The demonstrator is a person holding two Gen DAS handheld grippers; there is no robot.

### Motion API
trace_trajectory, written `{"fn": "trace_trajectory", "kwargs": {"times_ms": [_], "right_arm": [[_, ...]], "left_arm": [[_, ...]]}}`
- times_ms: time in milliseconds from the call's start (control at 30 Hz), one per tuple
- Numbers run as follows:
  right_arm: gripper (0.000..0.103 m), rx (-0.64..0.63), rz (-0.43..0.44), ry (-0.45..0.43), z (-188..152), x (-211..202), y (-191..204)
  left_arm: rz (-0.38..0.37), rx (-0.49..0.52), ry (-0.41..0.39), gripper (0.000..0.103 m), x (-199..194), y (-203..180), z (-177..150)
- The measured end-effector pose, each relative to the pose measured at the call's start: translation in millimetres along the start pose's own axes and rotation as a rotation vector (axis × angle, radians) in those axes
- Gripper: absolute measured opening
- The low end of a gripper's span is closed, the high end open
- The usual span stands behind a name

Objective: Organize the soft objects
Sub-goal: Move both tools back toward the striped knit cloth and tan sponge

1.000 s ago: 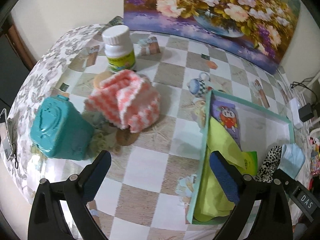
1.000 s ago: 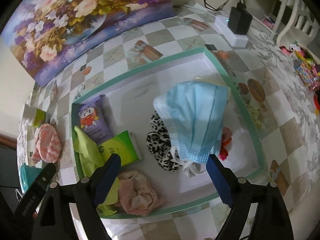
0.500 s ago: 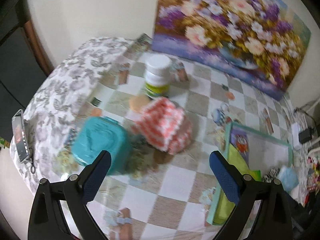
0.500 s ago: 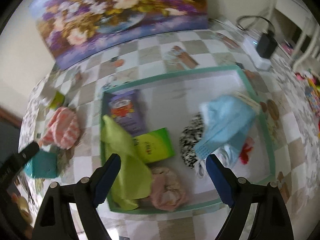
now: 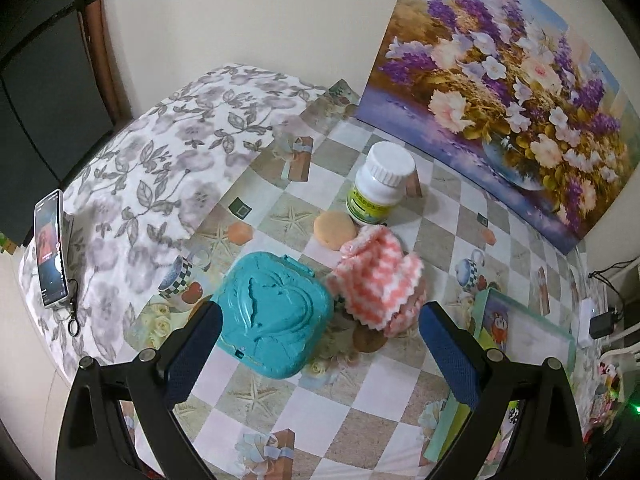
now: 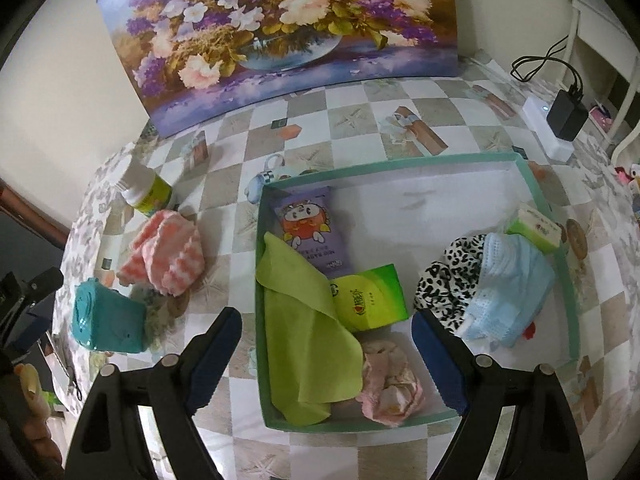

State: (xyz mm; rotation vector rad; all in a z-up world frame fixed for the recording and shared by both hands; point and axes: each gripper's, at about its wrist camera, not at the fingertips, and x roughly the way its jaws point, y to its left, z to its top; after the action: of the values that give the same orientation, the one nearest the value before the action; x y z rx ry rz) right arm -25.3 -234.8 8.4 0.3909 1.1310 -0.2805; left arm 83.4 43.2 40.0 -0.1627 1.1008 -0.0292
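The left gripper (image 5: pixel 318 346) hangs with its jaws spread wide and nothing between them, above a teal case (image 5: pixel 274 316) on the checked tablecloth (image 5: pixel 360 392). At about one o'clock from the case, touching its edge, lies the pink-and-white knitted cloth (image 5: pixel 380 280), outside the box; a white bottle (image 5: pixel 378 190) stands beyond it at twelve o'clock. The right gripper (image 6: pixel 326 354) is likewise wide open and empty, poised over the near side of the green-rimmed box (image 6: pixel 560 264). Inside it, a lime cloth (image 6: pixel 304 344) lies at the left, a green packet (image 6: pixel 368 298) beside it, a pale pink fabric (image 6: pixel 390 384) at six o'clock, and a leopard-print item (image 6: pixel 448 276) under a blue face mask (image 6: pixel 508 284) at three o'clock.
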Motion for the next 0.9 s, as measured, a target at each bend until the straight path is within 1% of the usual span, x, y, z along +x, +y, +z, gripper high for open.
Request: {"fn": "trace_trajectory", "kwargs": {"times_ms": [133, 300, 400, 500, 567, 700, 900], "right_arm": [[0.089, -0.024, 0.012, 0.005, -0.9, 6.4, 11.3], [0.089, -0.071, 0.035, -0.024, 2.7, 10.2, 32.9], [0.089, -0.095, 0.064, -0.046, 7.8, 12.4, 46.3], [0.089, -0.111, 0.116, -0.056, 14.7, 18.0, 63.2], [0.089, -0.129, 0.143, -0.055, 18.8, 25.0, 75.4], [0.089, -0.192, 0.15, -0.047, 23.9, 40.9, 98.6], [0.089, -0.254, 0.176, 0.0, 28.3, 71.9, 122.4]], "left_arm": [[0.007, 0.009, -0.002, 0.099, 3.5, 0.2, 8.9], [0.012, 0.021, 0.006, 0.099, 12.4, 0.9, 21.2], [0.009, 0.03, 0.013, 0.099, 18.5, -0.6, 26.7], [0.014, 0.052, 0.023, 0.099, 26.4, -4.6, 31.7], [0.021, 0.061, 0.033, 0.099, 33.4, -7.0, 35.6], [0.013, 0.062, 0.049, 0.099, 47.2, -11.2, 44.8], [-0.003, 0.053, 0.089, 0.098, 73.2, -16.3, 54.4]]}}
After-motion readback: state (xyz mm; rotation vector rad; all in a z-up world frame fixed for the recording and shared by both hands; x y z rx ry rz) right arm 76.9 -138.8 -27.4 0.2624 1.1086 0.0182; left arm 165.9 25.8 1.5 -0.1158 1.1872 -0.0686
